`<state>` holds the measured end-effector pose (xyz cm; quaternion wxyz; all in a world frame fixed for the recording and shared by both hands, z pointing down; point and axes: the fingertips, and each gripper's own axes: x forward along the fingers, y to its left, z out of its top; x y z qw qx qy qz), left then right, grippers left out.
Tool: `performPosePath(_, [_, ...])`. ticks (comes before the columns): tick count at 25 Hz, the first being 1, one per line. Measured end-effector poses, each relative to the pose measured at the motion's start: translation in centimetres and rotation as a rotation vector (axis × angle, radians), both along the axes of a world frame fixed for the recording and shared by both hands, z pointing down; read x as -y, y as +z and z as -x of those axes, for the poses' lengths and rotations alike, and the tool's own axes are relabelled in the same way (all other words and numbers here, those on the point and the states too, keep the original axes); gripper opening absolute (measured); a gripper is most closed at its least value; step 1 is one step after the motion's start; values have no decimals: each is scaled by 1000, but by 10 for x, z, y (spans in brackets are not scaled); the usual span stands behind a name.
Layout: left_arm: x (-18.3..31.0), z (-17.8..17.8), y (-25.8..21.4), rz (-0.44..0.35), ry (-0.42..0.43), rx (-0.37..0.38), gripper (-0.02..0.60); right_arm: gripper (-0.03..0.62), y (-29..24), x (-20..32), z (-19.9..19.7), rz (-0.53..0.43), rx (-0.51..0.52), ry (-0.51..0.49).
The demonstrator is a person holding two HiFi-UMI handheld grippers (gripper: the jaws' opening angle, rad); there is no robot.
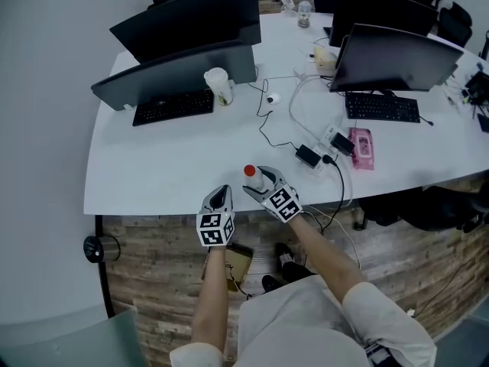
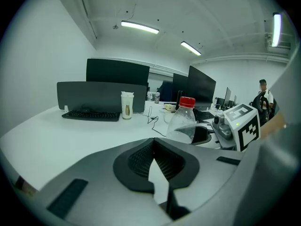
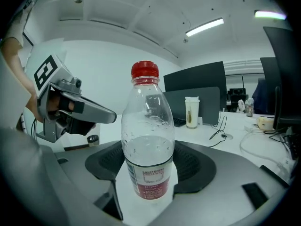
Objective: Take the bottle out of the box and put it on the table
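Observation:
A clear plastic bottle (image 1: pixel 252 177) with a red cap stands upright at the front edge of the white table (image 1: pixel 160 167). My right gripper (image 1: pixel 260 182) is shut on the bottle; in the right gripper view the bottle (image 3: pixel 147 135) fills the gap between the dark pads (image 3: pixel 193 166), its base on the white surface. My left gripper (image 1: pixel 220 197) hangs just left of it at the table edge, shut and holding nothing. In the left gripper view the bottle (image 2: pixel 183 121) shows ahead to the right. A brown box (image 1: pixel 237 264) sits on the floor below the left arm.
Two dark monitors (image 1: pixel 183 44) and a keyboard (image 1: pixel 173 105) stand at the back left, with a white cup (image 1: pixel 218 85) beside them. Another monitor (image 1: pixel 393 56) and a second keyboard (image 1: pixel 382 107) fill the right. Cables, a black adapter (image 1: pixel 309 156) and a pink pack (image 1: pixel 361 147) lie right of the bottle.

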<state>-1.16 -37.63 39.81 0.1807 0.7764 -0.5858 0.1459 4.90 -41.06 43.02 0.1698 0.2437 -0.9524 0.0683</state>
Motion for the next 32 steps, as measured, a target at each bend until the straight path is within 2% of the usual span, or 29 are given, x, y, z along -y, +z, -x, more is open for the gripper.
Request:
performPosePath(6, [-30,1,-6,9,-7,0,15,310,3,-1,-2,29,-41,44])
performPosePath(11, [-47,4,-12,10,-21,-6,15,318,-5,-5,-8,72,-24,93])
performPosePath(18, [-52,-13,-22,-21,-3,-17,15,327,-12,-20,-29,79,-25,141])
performPosePath(22, [-66,-26,-24,-29,4,-35,15,327,-24,-40,-48,93,13,205])
performPosePath(26, [-81,-35,-16,-24,45,6,15,325,-33,-64,-61,109,32,228])
performPosePath(32, [-103,-47,-20,-23,42,-26,15,325,-38,-101,-80,110,37,279])
